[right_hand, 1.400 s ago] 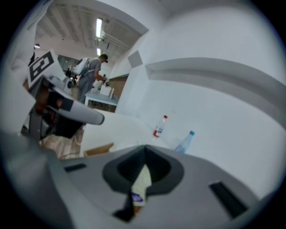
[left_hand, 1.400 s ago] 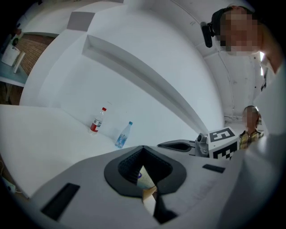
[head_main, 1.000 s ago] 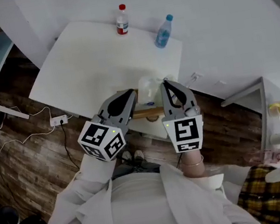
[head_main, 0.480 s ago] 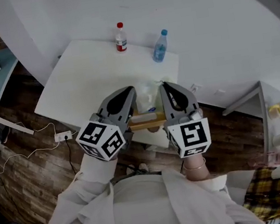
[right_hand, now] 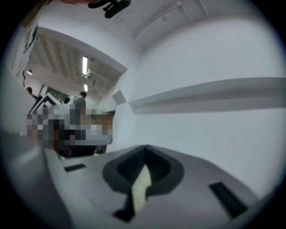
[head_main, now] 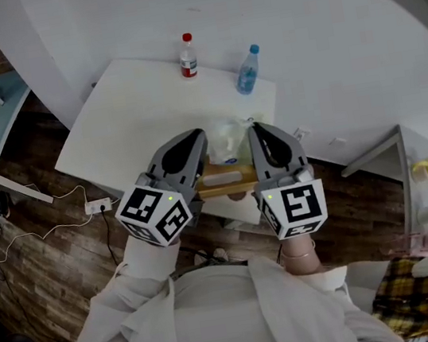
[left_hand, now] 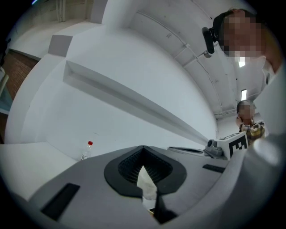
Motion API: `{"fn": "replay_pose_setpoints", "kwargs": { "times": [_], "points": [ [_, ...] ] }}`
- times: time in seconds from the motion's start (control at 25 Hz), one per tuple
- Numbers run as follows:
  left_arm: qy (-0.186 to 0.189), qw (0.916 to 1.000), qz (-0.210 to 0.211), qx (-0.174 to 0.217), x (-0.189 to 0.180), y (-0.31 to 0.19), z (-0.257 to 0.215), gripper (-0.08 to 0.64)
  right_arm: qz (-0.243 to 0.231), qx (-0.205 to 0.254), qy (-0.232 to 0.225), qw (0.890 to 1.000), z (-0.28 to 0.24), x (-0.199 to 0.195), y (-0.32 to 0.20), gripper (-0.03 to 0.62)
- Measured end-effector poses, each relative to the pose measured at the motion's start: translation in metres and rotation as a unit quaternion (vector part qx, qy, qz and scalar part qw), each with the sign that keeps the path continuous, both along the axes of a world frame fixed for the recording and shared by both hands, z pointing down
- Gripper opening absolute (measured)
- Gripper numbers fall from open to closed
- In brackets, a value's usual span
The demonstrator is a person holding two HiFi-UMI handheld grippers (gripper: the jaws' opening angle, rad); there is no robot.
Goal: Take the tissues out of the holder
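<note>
Tissues (head_main: 225, 138), a pale bundle, sit on top of the wooden holder (head_main: 225, 177), which hangs between the two tongs over the near edge of the desk (head_main: 133, 114), towards its right corner. The left tongs (head_main: 194, 147) are closed with a white scrap (left_hand: 146, 185) pinched between the pads. The right tongs (head_main: 258, 136) are closed on a pale yellowish strip (right_hand: 140, 190); whether that is tissue or the holder's edge I cannot tell. The two tongs flank the holder closely, one at each end.

The desk top is white and mostly bare. A red-capped bottle (head_main: 187, 54) and a blue bottle (head_main: 247, 70) stand at its far edge, well apart from the holder. A white wall (head_main: 323, 44) lies behind and to the right of the desk. To the left is wooden floor (head_main: 47, 233) with a power strip (head_main: 96, 205) and trailing cables.
</note>
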State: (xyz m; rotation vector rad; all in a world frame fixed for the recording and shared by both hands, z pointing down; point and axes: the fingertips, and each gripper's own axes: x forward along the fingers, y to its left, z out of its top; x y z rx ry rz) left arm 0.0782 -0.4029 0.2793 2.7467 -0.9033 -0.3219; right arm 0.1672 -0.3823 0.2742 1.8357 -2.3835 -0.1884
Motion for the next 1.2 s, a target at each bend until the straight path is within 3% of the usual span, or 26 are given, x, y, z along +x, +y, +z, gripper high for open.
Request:
{"fn": "replay_pose_setpoints", "kwargs": {
  "times": [0.68, 0.96, 1.2],
  "points": [
    [-0.019, 0.9997, -0.007, 0.010, 0.004, 0.002, 0.003, 0.015, -0.005, -0.002, -0.008, 1.000, 0.002, 0.003, 0.004, 0.011],
    [-0.010, 0.9998, -0.003, -0.015, 0.002, 0.001, 0.010, 0.015, 0.001, -0.001, -0.008, 1.000, 0.002, 0.003, 0.007, 0.010],
    [-0.033, 0.9991, 0.002, -0.027, 0.007, 0.001, 0.023, 0.015, -0.009, -0.010, -0.003, 1.000, 0.006, 0.001, 0.005, 0.011]
  ]
}}
